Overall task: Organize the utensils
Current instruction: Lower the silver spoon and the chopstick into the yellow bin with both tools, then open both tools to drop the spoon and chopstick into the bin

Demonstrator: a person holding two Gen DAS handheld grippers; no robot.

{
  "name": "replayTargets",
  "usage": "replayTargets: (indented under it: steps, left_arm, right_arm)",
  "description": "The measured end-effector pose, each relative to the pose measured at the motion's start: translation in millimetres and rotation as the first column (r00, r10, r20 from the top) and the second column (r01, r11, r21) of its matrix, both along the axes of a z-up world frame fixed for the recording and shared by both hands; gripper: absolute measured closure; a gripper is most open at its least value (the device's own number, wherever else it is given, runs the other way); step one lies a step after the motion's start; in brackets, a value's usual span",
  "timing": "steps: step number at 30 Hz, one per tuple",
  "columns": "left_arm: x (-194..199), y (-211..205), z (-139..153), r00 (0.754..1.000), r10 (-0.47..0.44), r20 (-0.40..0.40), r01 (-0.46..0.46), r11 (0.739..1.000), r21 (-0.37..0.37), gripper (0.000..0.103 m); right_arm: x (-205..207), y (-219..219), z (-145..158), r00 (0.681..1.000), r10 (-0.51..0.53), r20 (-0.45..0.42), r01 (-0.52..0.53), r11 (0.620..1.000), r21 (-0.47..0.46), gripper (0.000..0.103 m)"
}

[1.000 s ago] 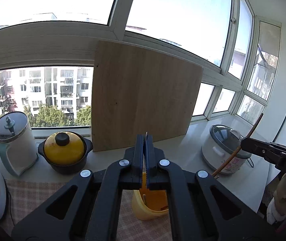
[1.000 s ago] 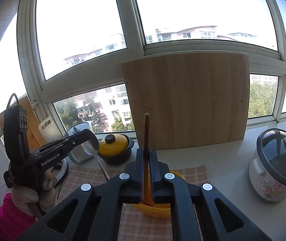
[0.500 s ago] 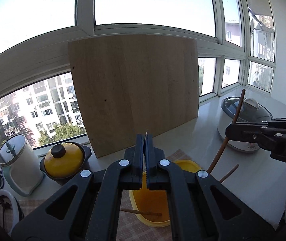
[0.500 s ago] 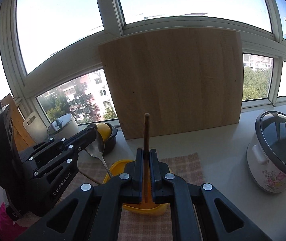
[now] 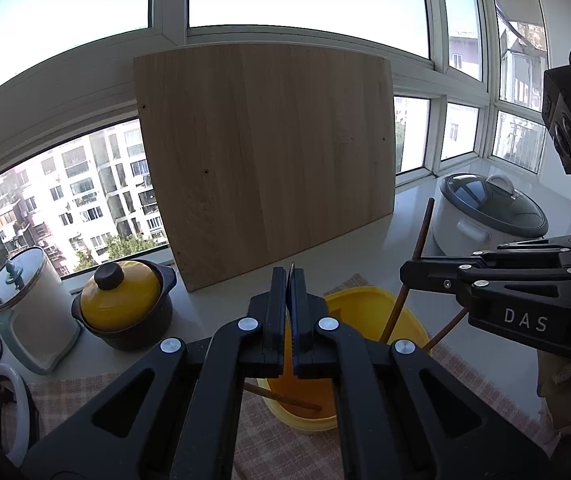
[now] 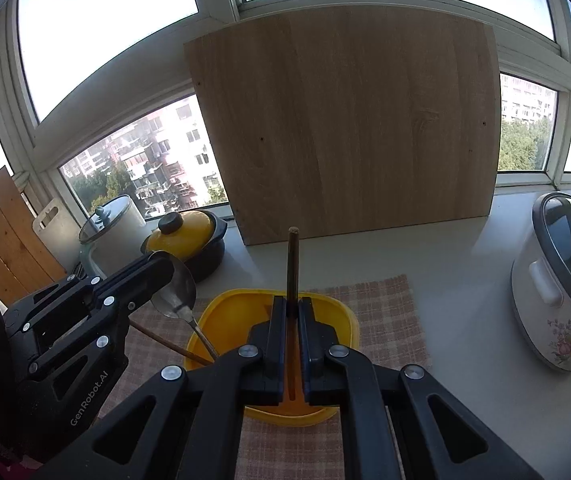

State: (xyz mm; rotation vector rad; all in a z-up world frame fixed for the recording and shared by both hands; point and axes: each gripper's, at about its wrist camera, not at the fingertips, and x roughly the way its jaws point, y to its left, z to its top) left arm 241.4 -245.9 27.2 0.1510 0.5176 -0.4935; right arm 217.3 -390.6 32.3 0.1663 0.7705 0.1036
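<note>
A yellow tub (image 5: 369, 298) (image 6: 241, 304) stands on a checkered mat. My left gripper (image 5: 291, 278) (image 6: 163, 266) is shut on a metal spoon (image 6: 175, 292), bowl up, with the handle slanting down into the tub. In the left wrist view only the spoon's thin edge shows between the jaws. To its right, my right gripper (image 6: 292, 306) (image 5: 405, 276) is shut on a brown chopstick (image 6: 293, 260) (image 5: 421, 240) that stands nearly upright, lower end inside the tub. Another chopstick (image 5: 281, 398) (image 6: 165, 340) leans over the tub's left rim.
A large wooden board (image 5: 265, 160) leans on the window behind the tub. A black pot with a yellow lid (image 5: 125, 304) and a white canister (image 5: 29, 304) stand at the left. A white rice cooker (image 6: 561, 280) stands at the right on the pale counter.
Both grippers have sunk toward the yellow tub, which now lies close below them. The spoon's handle and the chopstick's lower end now reach into it. Both grips stayed shut.
</note>
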Motion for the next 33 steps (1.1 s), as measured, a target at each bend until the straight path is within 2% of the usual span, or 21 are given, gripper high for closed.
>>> replayTargets:
  steps: [6, 11, 12, 13, 15, 26, 31, 33]
  left_arm:
    - [-4.5, -5.1, -13.9, 1.000, -0.019, -0.025, 0.020, 1.000, 0.014, 0.103]
    - [-2.3, -3.1, -17.8, 0.996, -0.043, -0.074, 0.043, 0.999, -0.006, 0.103]
    - [-2.3, -1.8, -17.5, 0.996, -0.048, -0.082, 0.047, 0.999, -0.012, 0.103]
    - [-2.4, -1.0, -16.6, 0.995, -0.051, -0.087, 0.050, 0.999, -0.015, 0.103]
    - [-3.6, 0.7, -13.7, 0.994, -0.062, -0.093, 0.060, 0.998, -0.023, 0.102]
    - [-21.0, 27.7, 5.6, 0.996, -0.049, -0.070, 0.044, 0.996, -0.072, 0.101]
    - [-27.4, 50.2, 9.2, 0.996, -0.025, -0.089, 0.016, 0.994, -0.105, 0.101]
    - [-29.9, 60.4, 10.1, 0.995, -0.012, -0.098, 0.000, 0.993, -0.118, 0.101]
  right_arm:
    - [5.7, 7.5, -10.1, 1.000, 0.007, -0.020, -0.008, 0.999, -0.038, 0.100]
    - [6.9, 9.3, -10.3, 1.000, 0.013, -0.016, -0.014, 0.998, -0.060, 0.099]
    - [6.7, 8.9, -9.6, 1.000, 0.016, -0.015, -0.016, 0.998, -0.059, 0.097]
    - [6.1, 8.9, -8.7, 1.000, 0.018, -0.012, -0.018, 0.998, -0.058, 0.089]
    - [3.9, 8.9, -5.9, 1.000, 0.016, 0.003, -0.016, 0.998, -0.064, 0.080]
    - [-13.6, 4.7, 13.0, 0.999, -0.005, 0.053, 0.009, 0.998, -0.060, 0.076]
    - [-26.3, 0.9, 18.8, 0.997, -0.022, 0.074, 0.025, 0.999, -0.047, 0.068]
    - [-33.2, -0.5, 20.9, 0.996, -0.029, 0.085, 0.033, 0.999, -0.042, 0.067]
